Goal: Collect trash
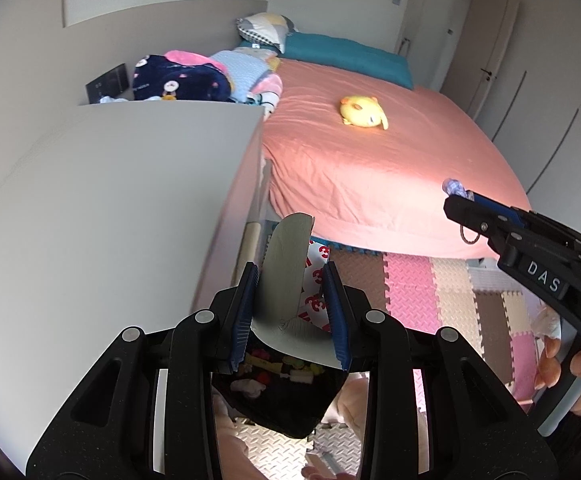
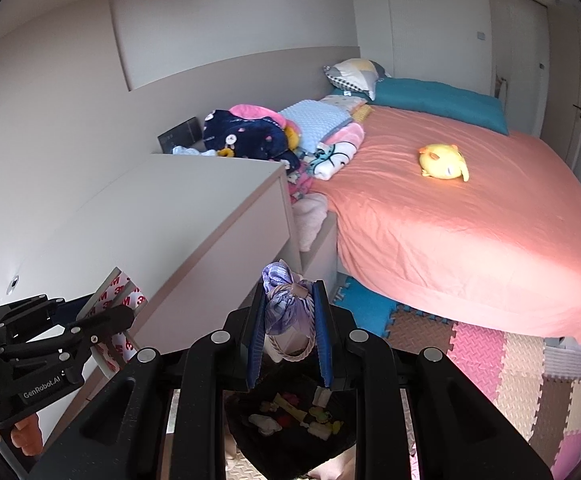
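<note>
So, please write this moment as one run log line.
left claw: shut on adhesive backing sheet | right claw: shut on purple wrapped bundle | near bed

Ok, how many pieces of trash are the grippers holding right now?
2. The left gripper pinches a curled adhesive backing sheet; the right gripper pinches a small purple knotted bundle. More may lie out of view.

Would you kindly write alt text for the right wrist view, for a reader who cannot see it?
The right gripper clamps a small purple patterned pouch with a rope loop, in a bedroom. At lower left, the left gripper holds a white backing sheet printed with red 3M logos. Behind are a white cabinet and a bed with a yellow plush toy.
</note>
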`<state>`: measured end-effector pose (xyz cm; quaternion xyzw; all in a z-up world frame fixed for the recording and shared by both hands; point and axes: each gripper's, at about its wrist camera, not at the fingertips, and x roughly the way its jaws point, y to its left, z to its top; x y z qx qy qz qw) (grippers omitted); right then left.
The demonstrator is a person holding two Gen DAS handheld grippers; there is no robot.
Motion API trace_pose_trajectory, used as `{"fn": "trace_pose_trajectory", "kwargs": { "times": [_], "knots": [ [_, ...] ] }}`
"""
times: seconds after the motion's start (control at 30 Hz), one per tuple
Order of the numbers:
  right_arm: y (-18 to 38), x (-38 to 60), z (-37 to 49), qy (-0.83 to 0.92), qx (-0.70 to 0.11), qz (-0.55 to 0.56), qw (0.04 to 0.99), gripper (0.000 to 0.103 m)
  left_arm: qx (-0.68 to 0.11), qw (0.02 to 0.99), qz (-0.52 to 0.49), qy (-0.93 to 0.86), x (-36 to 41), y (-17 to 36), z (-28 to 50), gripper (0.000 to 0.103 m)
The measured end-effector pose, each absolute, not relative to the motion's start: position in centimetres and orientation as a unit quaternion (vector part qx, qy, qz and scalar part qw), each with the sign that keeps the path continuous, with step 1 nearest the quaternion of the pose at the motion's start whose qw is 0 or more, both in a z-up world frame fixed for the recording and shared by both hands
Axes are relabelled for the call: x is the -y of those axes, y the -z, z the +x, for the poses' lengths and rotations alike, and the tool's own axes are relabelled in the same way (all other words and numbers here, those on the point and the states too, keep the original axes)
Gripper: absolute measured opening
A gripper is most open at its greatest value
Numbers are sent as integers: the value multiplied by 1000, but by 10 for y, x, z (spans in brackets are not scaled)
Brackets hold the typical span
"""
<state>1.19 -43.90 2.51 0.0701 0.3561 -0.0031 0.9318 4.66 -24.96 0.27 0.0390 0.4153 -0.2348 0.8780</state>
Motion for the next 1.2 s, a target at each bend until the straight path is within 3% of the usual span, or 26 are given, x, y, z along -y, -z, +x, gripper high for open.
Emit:
{"fn": "trace_pose_trajectory", "kwargs": {
  "times": [0.5,0.57,0.6,0.63,0.7,1.2],
  "knots": [
    [-4,453,17,15,-375,79,923,24,-435,861,70,253,267,20,50,33],
    [-4,451,19,12,-379,75,922,28,-438,859,73,253,267,21,51,35],
    [-5,451,19,16,-376,76,923,40,-441,857,75,256,267,22,51,39],
    [-6,453,18,20,-371,80,925,59,-446,854,79,258,267,23,51,61],
    [-8,455,16,26,-362,87,928,81,-438,861,85,245,265,22,50,98],
    [-9,461,9,37,-359,88,929,83,-417,877,102,215,255,19,49,97]
  ]
}}
